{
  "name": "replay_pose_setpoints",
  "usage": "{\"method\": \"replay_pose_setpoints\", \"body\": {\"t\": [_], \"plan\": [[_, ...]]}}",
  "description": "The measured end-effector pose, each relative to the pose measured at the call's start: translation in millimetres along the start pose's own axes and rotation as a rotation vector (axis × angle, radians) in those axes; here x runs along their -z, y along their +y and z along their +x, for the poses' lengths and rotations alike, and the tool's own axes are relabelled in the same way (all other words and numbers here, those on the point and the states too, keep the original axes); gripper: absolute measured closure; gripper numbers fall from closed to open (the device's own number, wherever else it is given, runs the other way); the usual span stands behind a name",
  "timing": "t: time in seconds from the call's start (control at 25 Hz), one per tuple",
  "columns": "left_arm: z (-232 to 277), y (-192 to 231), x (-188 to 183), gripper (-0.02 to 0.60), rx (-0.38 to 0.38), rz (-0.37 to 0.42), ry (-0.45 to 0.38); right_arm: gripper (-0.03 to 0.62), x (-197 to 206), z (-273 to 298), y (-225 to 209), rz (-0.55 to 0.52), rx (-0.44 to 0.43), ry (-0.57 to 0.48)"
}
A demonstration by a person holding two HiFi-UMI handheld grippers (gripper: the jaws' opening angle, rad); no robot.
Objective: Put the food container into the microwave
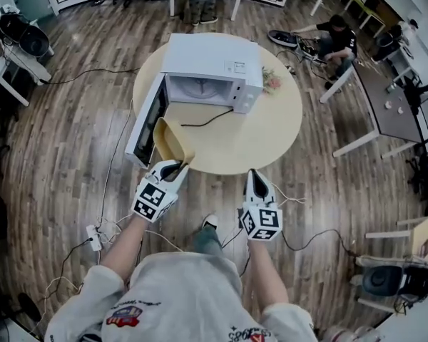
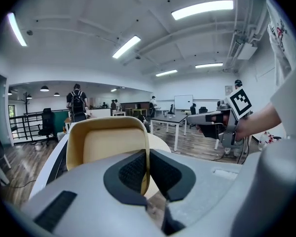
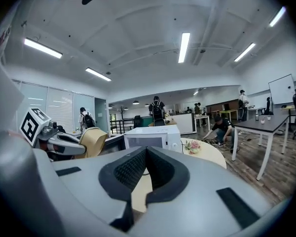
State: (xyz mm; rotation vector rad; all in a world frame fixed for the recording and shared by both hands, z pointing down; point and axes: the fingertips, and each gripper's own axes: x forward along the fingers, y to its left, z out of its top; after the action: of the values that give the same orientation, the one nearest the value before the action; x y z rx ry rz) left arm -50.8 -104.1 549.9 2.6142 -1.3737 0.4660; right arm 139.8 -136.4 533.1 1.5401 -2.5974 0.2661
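left gripper (image 1: 172,167): jaws clamped on food container (image 1: 170,141) rim
food container: held on edge beside open microwave (image 1: 210,70) door (image 1: 144,123), possibly touching
right gripper (image 1: 257,182): jaws together, empty, near table (image 1: 271,130) edge

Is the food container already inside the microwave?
No, the left tool holds the tan food container by its rim outside the microwave, next to its open door.
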Motion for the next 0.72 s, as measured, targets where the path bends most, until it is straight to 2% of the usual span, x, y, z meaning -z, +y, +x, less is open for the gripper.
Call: {"method": "replay_pose_setpoints", "body": {"t": [0.12,0.36,0.72], "plan": [[32.9,6.0,-9.5,0.571,-0.026,-0.029,0.013,0.592,-8.2,27.2,-32.5,0.004,-0.028,0.02],[81.7,26.6,-35.4,0.571,-0.099,-0.038,0.008,0.592,-29.6,76.7,-75.9,-0.003,-0.103,0.016],[120.8,43.8,-46.6,0.571,-0.136,-0.04,0.021,0.593,-39.5,118.1,-109.8,0.005,-0.143,0.017]]}}
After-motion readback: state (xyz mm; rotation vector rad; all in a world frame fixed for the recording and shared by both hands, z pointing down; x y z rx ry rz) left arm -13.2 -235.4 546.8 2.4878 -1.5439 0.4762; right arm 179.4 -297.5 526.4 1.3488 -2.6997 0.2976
